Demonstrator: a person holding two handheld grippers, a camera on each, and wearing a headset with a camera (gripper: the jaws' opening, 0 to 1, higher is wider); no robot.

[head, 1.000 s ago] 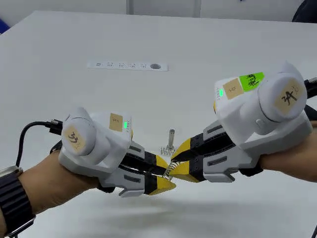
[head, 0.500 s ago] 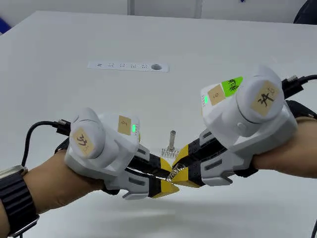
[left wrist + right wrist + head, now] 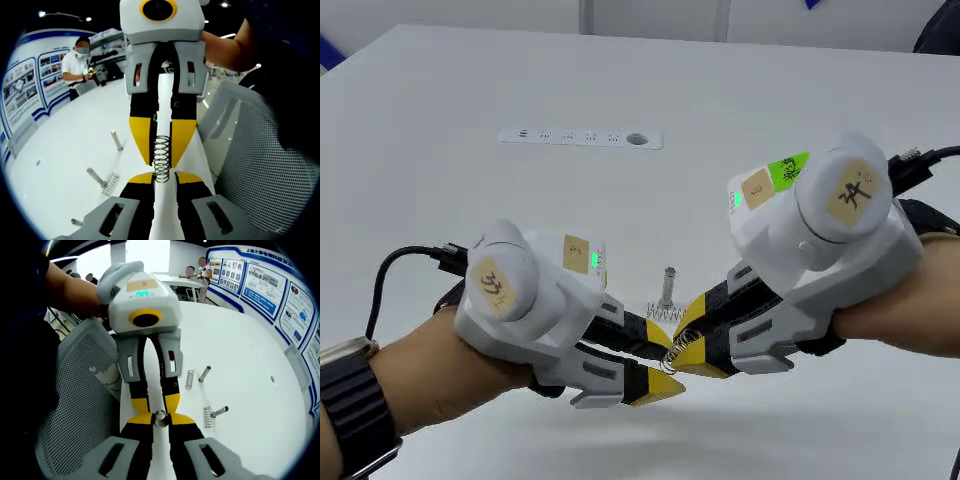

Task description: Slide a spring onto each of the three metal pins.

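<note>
Left tongs (image 3: 163, 179) and right tongs (image 3: 161, 420) both pinch one spring (image 3: 161, 155); pin (image 3: 667, 285) upright behind

Both grippers have white moulded housings, black jaws and yellow tips. Left gripper (image 3: 665, 362): round end cap with a tan sticker and a black handwritten mark. Small tan square label on top, green light beside it, black cable (image 3: 382, 272) out the left rear. Right gripper (image 3: 678, 340): same build, plus a bright green tag with black writing. Its black cable (image 3: 930, 155) exits far right. Black watch strap (image 3: 355, 415) on left wrist.
</note>
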